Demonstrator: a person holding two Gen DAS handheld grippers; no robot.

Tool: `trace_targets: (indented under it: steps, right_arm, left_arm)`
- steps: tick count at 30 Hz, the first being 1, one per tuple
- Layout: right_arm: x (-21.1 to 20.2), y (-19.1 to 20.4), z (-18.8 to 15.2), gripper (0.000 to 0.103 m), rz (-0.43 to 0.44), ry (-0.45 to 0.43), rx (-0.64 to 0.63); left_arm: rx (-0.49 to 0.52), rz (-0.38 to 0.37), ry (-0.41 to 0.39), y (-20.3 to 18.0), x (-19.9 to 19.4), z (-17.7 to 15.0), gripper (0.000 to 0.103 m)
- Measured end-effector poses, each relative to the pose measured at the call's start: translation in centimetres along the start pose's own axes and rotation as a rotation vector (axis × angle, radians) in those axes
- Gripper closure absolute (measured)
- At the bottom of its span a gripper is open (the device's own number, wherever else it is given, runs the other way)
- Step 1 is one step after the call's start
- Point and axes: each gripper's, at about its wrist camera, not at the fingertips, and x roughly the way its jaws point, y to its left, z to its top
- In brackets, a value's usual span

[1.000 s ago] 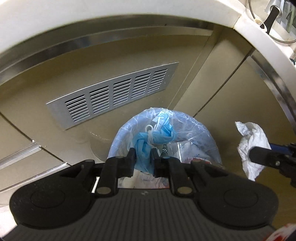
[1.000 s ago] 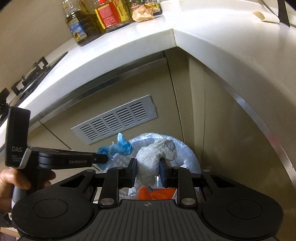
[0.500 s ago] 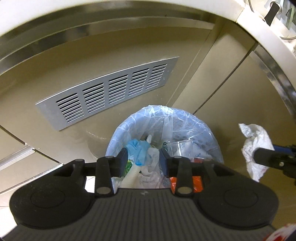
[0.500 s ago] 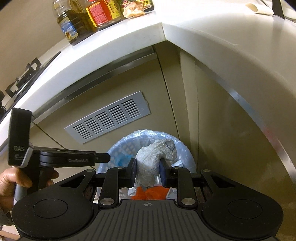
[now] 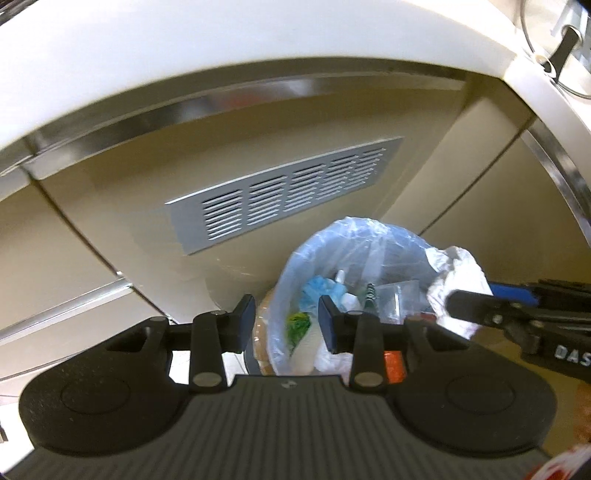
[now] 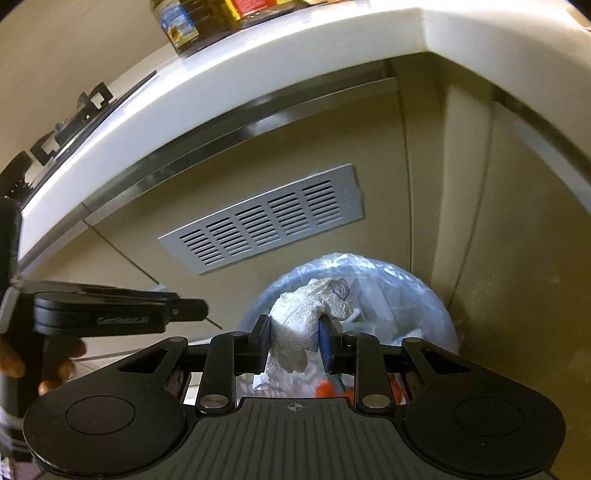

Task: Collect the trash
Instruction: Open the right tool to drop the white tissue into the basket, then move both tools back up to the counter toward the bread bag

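Observation:
A trash bin lined with a clear bluish bag (image 5: pixel 369 236) stands on the floor against beige cabinets; it also shows in the right wrist view (image 6: pixel 406 288). A blue wad (image 5: pixel 317 291) lies inside among other rubbish. My left gripper (image 5: pixel 287 317) is open and empty, above the bin's left rim. My right gripper (image 6: pixel 293 338) is shut on a crumpled white paper (image 6: pixel 306 314) and holds it over the bin; the paper also shows in the left wrist view (image 5: pixel 458 273).
A grey vent grille (image 5: pixel 284 199) is set in the cabinet door behind the bin. A white countertop (image 6: pixel 258 74) overhangs, with bottles (image 6: pixel 177 26) and a stove grate (image 6: pixel 74 118) on it. Orange rubbish (image 6: pixel 325 387) lies in the bin.
My left gripper opened and let the blue wad fall into the bin, then drew back left. My right gripper carried the white paper over the bin.

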Motion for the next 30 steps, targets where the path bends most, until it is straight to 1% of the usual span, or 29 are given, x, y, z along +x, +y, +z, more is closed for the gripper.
trace_targets:
  steps: [2,6,7,9,15,19,23,24,25,26,28,30]
  right_arm:
    - [0.8,0.5,0.2,0.074,0.003,0.000,-0.011]
    - [1.8,0.9,0.8,0.050,-0.016,-0.022,-0.005]
    - [1.9,0.9,0.9,0.048,-0.017,-0.033,0.000]
    - [2.0,0.9,1.1,0.048,-0.017,-0.041,0.000]
    - [1.4,0.5,1.4,0.047,-0.033,-0.021,0.018]
    - [-0.2,-0.2,1.6,0.047,-0.035,-0.009,0.048]
    - [-2.9,-0.7,2.0,0.043,-0.028,-0.027,0.082]
    - [-3.8,-0.9,2.2,0.043,-0.019,-0.036,0.090]
    - [-4.6,-1.0,2.3,0.042,-0.013,-0.046,0.096]
    - [-5.6,-1.1,2.5,0.041,-0.009,-0.057,0.099]
    - [-7.5,-1.2,2.9,0.037,-0.003,-0.083,0.101]
    - [-9.3,-1.3,3.4,0.034,-0.002,-0.109,0.103]
  left_arm:
    - [-0.007,0.006,-0.002,0.5,-0.3,0.0,0.070]
    - [-0.022,0.014,-0.004,1.2,-0.7,0.0,0.070]
    - [-0.025,0.014,-0.005,1.3,-0.7,0.0,0.070]
    - [-0.028,0.013,-0.006,1.4,-0.9,0.0,0.070]
    - [-0.016,-0.011,-0.005,1.0,-1.6,-0.1,0.070]
    - [0.011,-0.038,-0.012,0.3,-2.6,0.2,0.070]
    - [0.041,-0.068,-0.024,-0.7,-4.4,0.7,0.070]
    - [0.054,-0.076,-0.028,-1.0,-5.0,0.9,0.069]
    - [0.070,-0.081,-0.034,-1.3,-5.5,1.1,0.066]
    - [0.086,-0.084,-0.041,-1.8,-6.1,1.3,0.062]
    - [0.116,-0.096,-0.063,-2.5,-7.4,1.9,0.057]
    - [0.136,-0.116,-0.084,-3.0,-8.7,2.5,0.056]
